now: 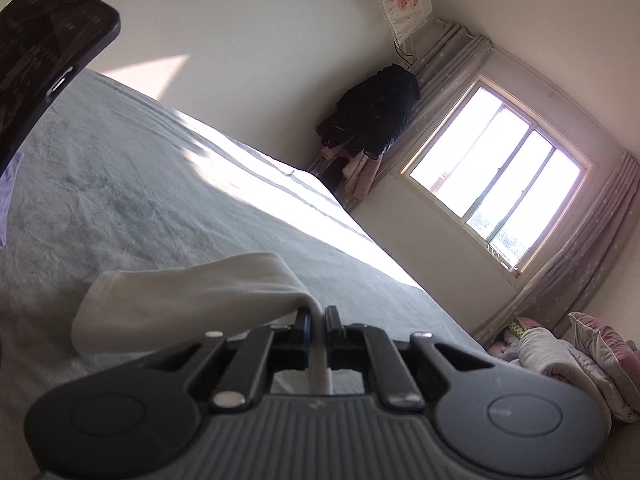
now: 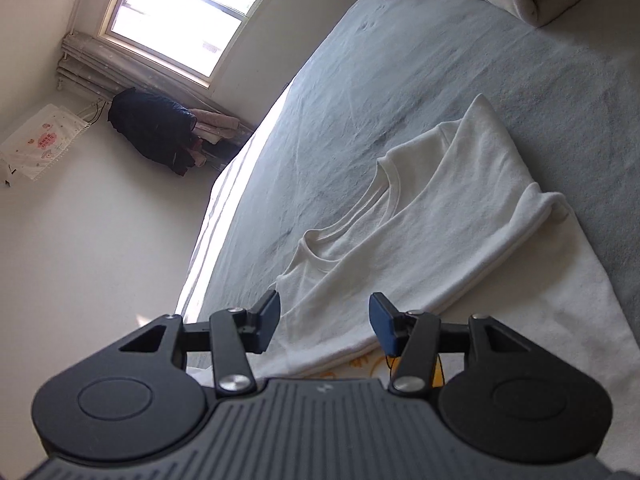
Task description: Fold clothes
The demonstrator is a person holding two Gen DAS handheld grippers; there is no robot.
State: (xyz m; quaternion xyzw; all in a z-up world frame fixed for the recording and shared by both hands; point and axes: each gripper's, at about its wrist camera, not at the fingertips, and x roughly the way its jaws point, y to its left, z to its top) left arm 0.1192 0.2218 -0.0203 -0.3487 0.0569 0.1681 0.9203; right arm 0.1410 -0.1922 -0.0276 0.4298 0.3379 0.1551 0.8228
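A plain white T-shirt [image 2: 420,216] lies on a grey-blue bed cover [image 2: 400,80]. Lower in the frame, an orange-yellow print [image 2: 368,364] peeks out. The claw pads [image 2: 269,322] are dark blue. A black jacket [image 2: 152,128] hangs upper left, beside pale pink-grey curtains [image 1: 600,248].

Sunlight is pouring through the window [image 1: 496,176] and falling across the far edge of the grey bed cover [image 2: 420,64]. A dark jacket [image 1: 376,112] is hanging in the corner beside the curtains [image 1: 452,52], and a small white banner [image 1: 404,0] is hanging on the wall above it. Bundled bedding [image 1: 560,356] is lying in a heap below the window.
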